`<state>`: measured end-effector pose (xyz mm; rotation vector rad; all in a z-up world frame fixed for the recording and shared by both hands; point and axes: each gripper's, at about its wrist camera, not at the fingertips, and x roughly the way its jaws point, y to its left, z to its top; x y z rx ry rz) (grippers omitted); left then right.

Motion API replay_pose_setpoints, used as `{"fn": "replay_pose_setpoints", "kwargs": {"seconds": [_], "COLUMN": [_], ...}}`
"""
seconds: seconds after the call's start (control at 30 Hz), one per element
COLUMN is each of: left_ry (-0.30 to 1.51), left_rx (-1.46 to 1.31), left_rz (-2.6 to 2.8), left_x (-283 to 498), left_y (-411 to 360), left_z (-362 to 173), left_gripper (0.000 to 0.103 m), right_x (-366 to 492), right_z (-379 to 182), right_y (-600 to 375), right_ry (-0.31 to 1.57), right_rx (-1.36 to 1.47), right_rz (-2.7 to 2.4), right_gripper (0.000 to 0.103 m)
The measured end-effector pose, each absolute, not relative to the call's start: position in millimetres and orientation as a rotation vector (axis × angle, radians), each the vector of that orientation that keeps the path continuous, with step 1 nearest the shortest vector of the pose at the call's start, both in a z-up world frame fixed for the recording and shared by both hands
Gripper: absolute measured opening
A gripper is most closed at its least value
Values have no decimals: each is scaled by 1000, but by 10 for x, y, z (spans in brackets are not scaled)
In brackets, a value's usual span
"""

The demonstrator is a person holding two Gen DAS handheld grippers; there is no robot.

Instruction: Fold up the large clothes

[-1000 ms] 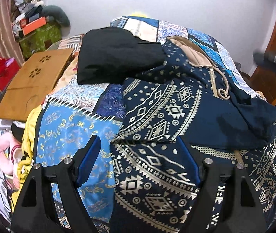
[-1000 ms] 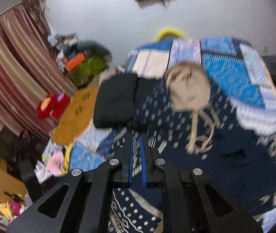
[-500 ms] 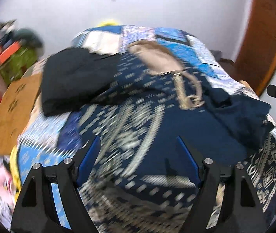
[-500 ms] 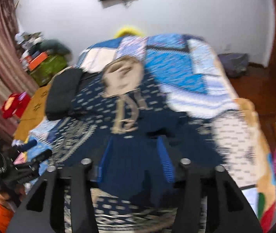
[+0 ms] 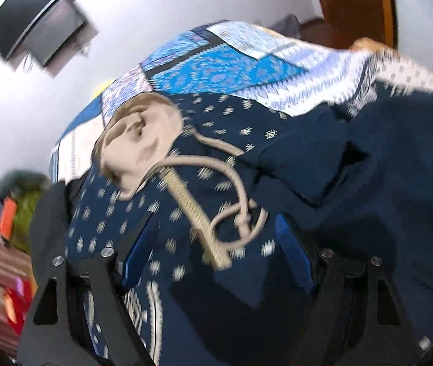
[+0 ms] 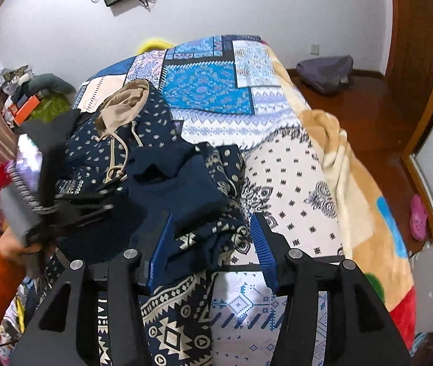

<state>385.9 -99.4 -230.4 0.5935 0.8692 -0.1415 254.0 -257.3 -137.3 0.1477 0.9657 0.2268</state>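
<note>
With the navy patterned hoodie (image 6: 167, 189) bunched at ten o'clock on the bed (image 6: 292, 183), both the left gripper (image 5: 216, 250) and right gripper (image 6: 210, 244) hover released, jaws empty, seemingly between folds; next needs a fresh edge grasped.

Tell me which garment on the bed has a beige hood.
The navy patterned hoodie; its beige hood and drawstrings set it apart from the plain black garment beside it.

No readable text or labels anywhere here.
</note>
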Motion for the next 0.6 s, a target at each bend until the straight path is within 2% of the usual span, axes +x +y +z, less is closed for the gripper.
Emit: {"fn": "replay_pose_setpoints", "kwargs": {"seconds": [0.4,0.43,0.47,0.5,0.57,0.6], "left_ry": [909,907,907,910,910,904], "left_rx": [466,456,445,431,388,358], "left_rz": [-382,-387,-390,-393,-386,-393], "left_x": [4341,4363,4388,4403,4420,4408], "left_y": [-1342,-1368,-1391,-1411,-1421,-1411], "left_z": [-2467,-2484,-2500,-2513,-2504,-2468], "left_gripper": [78,71,58,53,36,31], "right_x": [2600,2598,2595,2596,2595,2596], "right_z": [-1563,-1574,-1590,-1600,-1624,-1628], "right_y": [-2639,-2639,-2642,-2645,-2662,-2671], "right_ry": [981,982,984,986,993,996], "right_rx": [209,213,216,218,221,223], "right_rz": [252,254,253,252,246,243], "right_gripper": [48,48,48,48,48,48]}}
